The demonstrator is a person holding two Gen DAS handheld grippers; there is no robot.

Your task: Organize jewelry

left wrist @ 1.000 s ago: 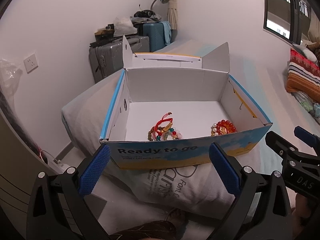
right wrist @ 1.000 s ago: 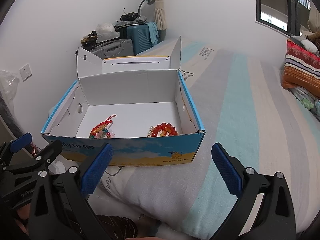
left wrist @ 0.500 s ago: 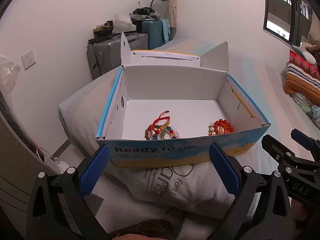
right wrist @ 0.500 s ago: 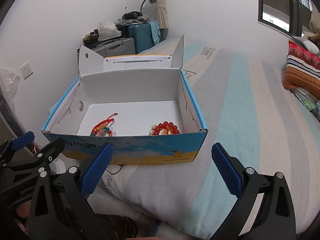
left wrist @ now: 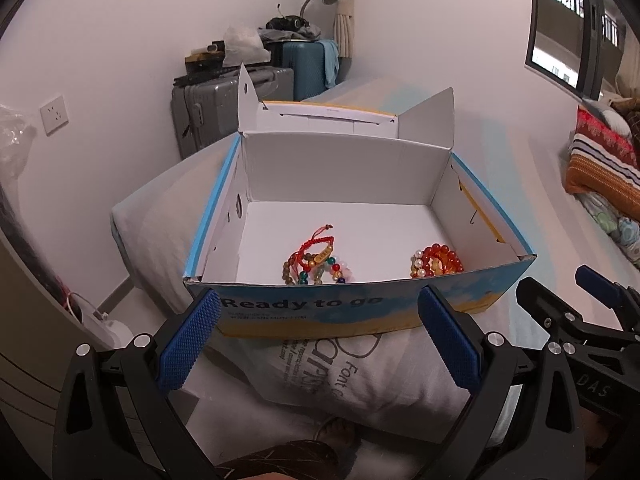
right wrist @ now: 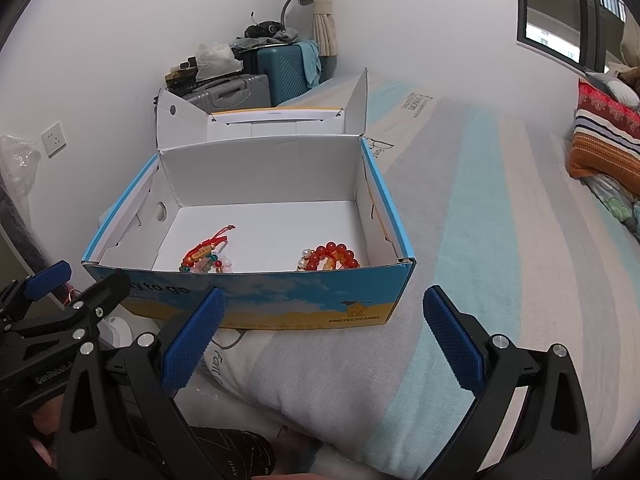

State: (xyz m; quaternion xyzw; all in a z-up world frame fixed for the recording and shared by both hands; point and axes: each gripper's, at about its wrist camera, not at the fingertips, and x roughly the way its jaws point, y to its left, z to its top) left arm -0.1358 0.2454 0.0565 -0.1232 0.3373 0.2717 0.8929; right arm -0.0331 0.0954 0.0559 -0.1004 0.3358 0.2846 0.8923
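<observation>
open cardboard box (left wrist: 352, 312) sits on a white pillow (left wrist: 352, 376) on the bed (right wrist: 500, 240), lid flap folded back behind it, so the inside is easy to reach from the near side. all places below are relative to the box.

jewelry is already inside: a mixed bracelet bunch (left wrist: 316, 262) with red cord and coloured beads lies on the floor of the box just behind the near wall, toward the left; a red bead bracelet pile (left wrist: 436, 262) lies just behind the near wall too, toward the right corner. the two piles are apart, not touching. same pair shows in the right view, bunch (right wrist: 206, 260) and red pile (right wrist: 330, 258). rest of the box floor is bare. this fits either sorted-and-done or about to be picked out, cannot tell which.

left gripper (left wrist: 318, 344) hangs just in front of the near wall, fingers spread wide, nothing between them, touching nothing. right gripper (right wrist: 324, 340) is in front of the near wall too, toward the right corner, equally wide apart, empty, above the pillow. both seem staged level and facing the box opening.
</observation>
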